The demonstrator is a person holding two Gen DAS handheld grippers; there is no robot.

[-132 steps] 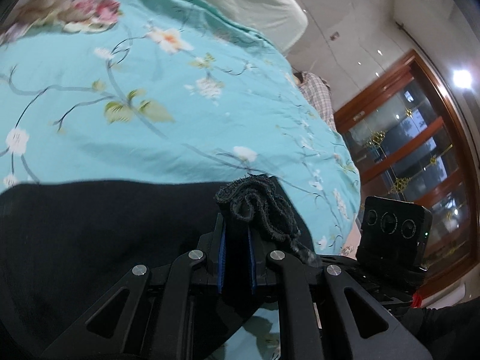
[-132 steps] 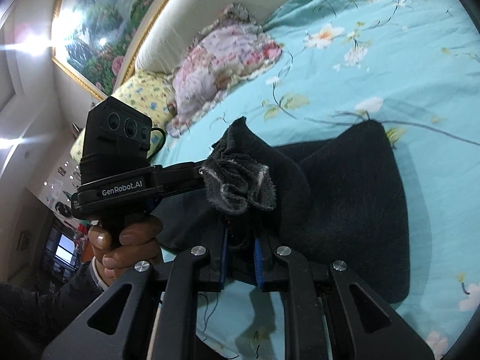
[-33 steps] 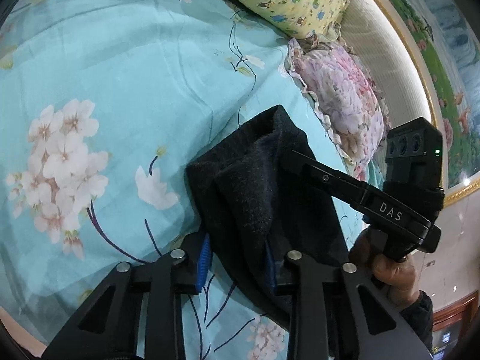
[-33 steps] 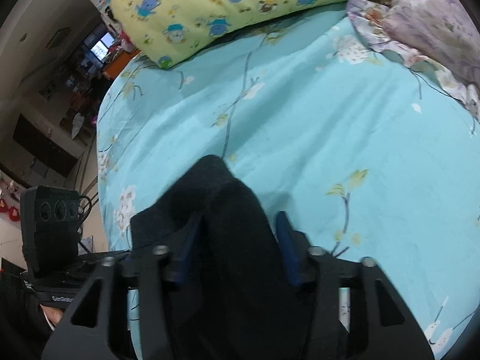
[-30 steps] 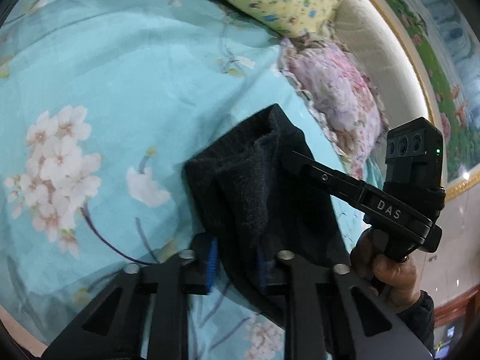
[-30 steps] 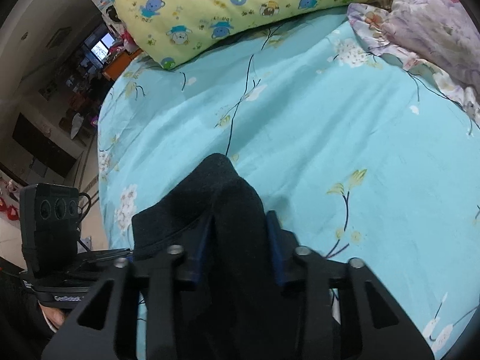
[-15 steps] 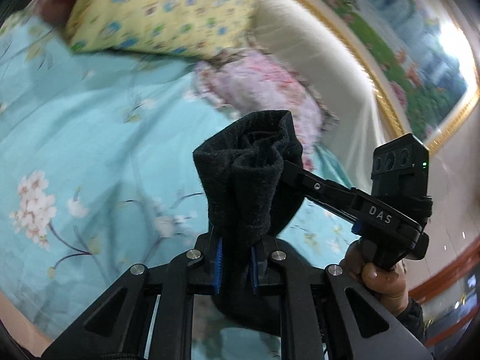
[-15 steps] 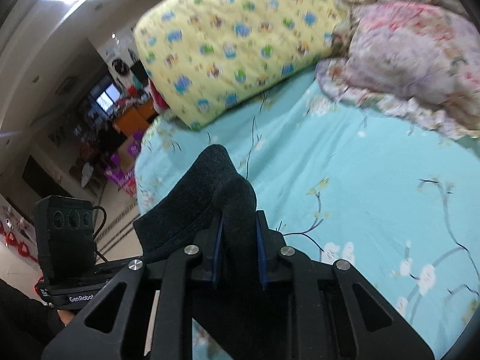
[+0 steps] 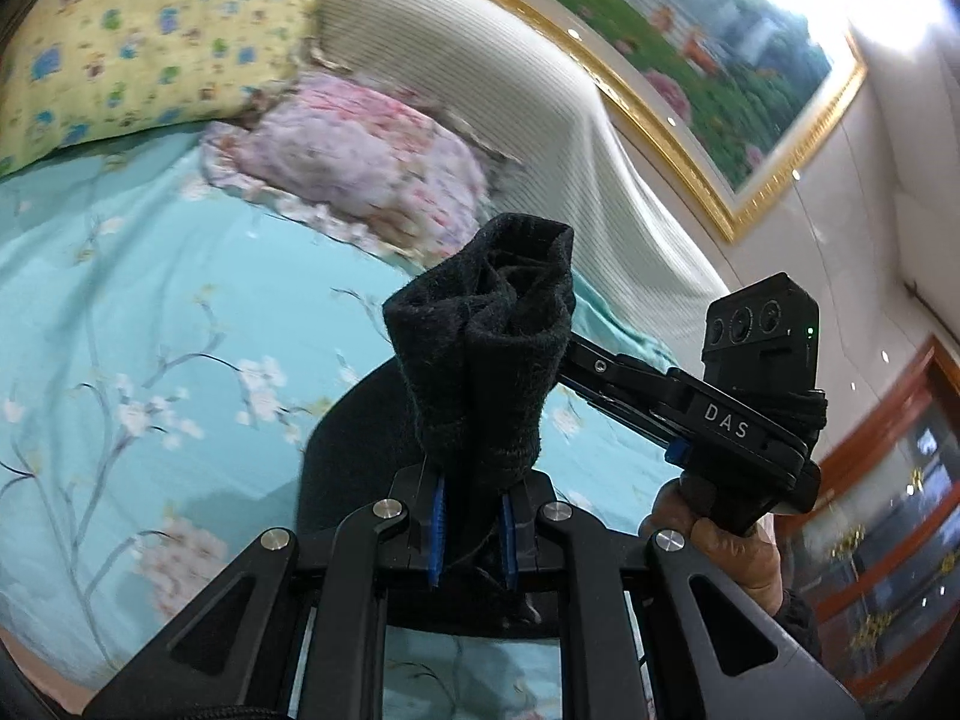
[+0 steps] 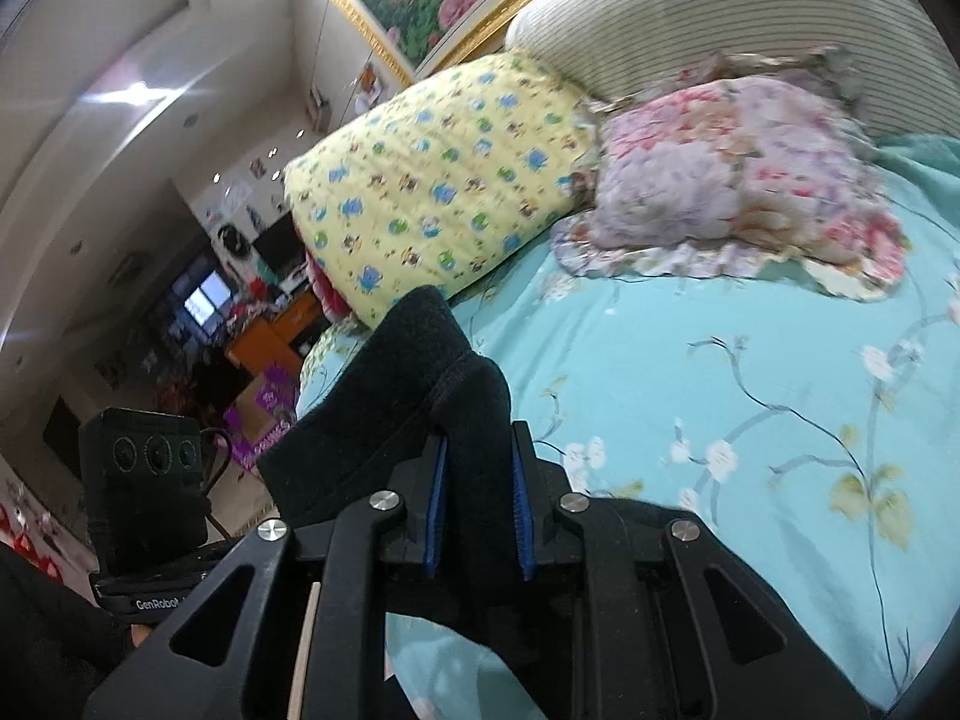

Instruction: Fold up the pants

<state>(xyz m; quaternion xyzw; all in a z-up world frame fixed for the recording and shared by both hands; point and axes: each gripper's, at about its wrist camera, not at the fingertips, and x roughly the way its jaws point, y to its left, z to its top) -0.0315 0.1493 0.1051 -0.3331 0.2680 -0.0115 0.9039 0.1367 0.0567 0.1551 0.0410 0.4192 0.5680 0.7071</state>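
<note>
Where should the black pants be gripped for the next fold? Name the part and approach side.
Keep both present holds: the left gripper and right gripper each clamp a bunched thick edge of the black pants from below, so the rest hangs toward the bedsheet.

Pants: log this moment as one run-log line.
stage: mid-fold | pants: black, bunched, lifted above bed | left hand-held gripper: shut on pants | right hand-held gripper: shut on pants

A bed with a turquoise floral sheet (image 10: 750,396), a yellow pillow (image 10: 438,186), a pink pillow (image 9: 360,162), a striped headboard (image 9: 480,78) and a gold-framed painting (image 9: 690,42) above.
</note>
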